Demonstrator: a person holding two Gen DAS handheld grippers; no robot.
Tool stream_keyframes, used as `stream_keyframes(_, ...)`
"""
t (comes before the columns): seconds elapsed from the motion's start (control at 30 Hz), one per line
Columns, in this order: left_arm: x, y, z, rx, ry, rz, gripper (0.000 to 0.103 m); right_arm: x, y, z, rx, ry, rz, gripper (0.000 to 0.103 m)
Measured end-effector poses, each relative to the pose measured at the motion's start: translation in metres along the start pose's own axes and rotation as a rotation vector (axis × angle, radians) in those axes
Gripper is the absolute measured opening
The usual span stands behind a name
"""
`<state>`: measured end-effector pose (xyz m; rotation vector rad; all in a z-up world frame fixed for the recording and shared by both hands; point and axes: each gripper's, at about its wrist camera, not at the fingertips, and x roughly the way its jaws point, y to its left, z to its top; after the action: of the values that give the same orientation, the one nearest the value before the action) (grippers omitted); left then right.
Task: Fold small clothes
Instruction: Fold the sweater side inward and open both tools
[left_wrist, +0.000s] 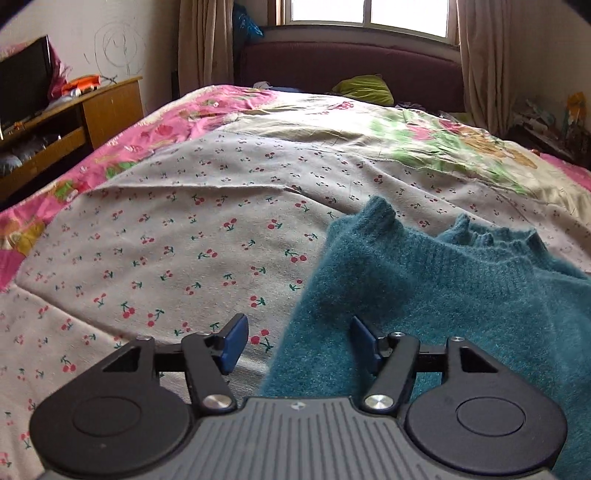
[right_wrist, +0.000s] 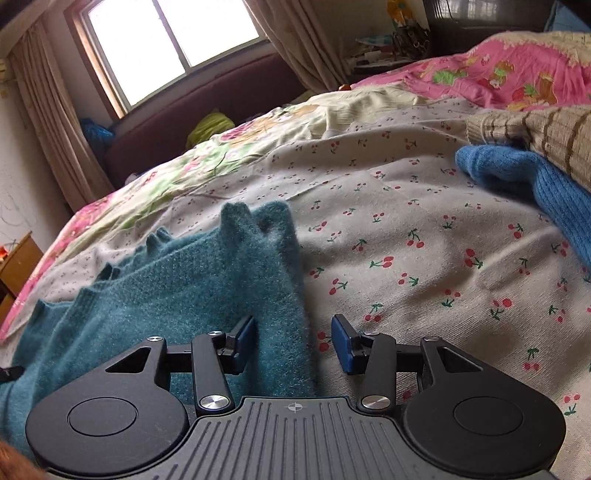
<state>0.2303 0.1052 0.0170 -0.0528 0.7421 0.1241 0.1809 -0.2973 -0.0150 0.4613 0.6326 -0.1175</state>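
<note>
A fuzzy teal sweater (left_wrist: 424, 291) lies flat on the cherry-print bedsheet (left_wrist: 166, 240). My left gripper (left_wrist: 297, 343) is open and empty, hovering over the sweater's left edge, with its right blue pad over the knit and its left pad over bare sheet. In the right wrist view the same teal sweater (right_wrist: 177, 280) lies at the left. My right gripper (right_wrist: 293, 341) is open and empty over the sweater's right edge. Its collar ribbing points toward the headboard.
A bright blue knit (right_wrist: 528, 192) and a beige striped knit (right_wrist: 535, 136) lie piled at the right of the bed. A pink cartoon quilt (right_wrist: 498, 74), a green pillow (left_wrist: 365, 88), a maroon headboard (left_wrist: 351, 62) and a wooden TV cabinet (left_wrist: 74, 118) surround the sheet.
</note>
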Motion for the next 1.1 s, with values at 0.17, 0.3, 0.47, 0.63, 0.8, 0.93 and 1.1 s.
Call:
stream_keyframes(0.17,-0.022,-0.005,0.003,-0.009,-0.027,0.03,0.071,-0.009,0.003,-0.001,-0.033,-0.038,0.031,0.045)
stream_keyframes(0.3,-0.043,-0.013,0.001,0.001,-0.068,0.006,0.071,-0.002,-0.004,-0.001,-0.009,-0.023,0.043,0.045)
stream_keyframes(0.47,-0.028,-0.024,-0.01,0.049,0.005,0.046,0.072,-0.002,-0.01,-0.003,0.018,-0.01,0.066,0.045)
stream_keyframes(0.63,-0.025,-0.029,-0.014,0.045,0.023,0.082,0.073,-0.007,-0.012,-0.003,0.031,-0.017,0.073,0.046)
stream_keyframes(0.8,-0.056,-0.045,-0.015,0.055,-0.022,0.082,0.072,-0.017,-0.007,-0.002,-0.019,-0.065,0.067,0.046)
stream_keyframes(0.93,-0.072,-0.067,-0.019,0.061,-0.043,0.027,0.072,-0.009,-0.009,-0.004,-0.021,-0.032,0.061,0.046)
stream_keyframes(1.1,-0.073,-0.111,-0.022,0.124,-0.042,-0.03,0.072,-0.007,-0.018,-0.002,0.015,-0.016,0.09,0.046)
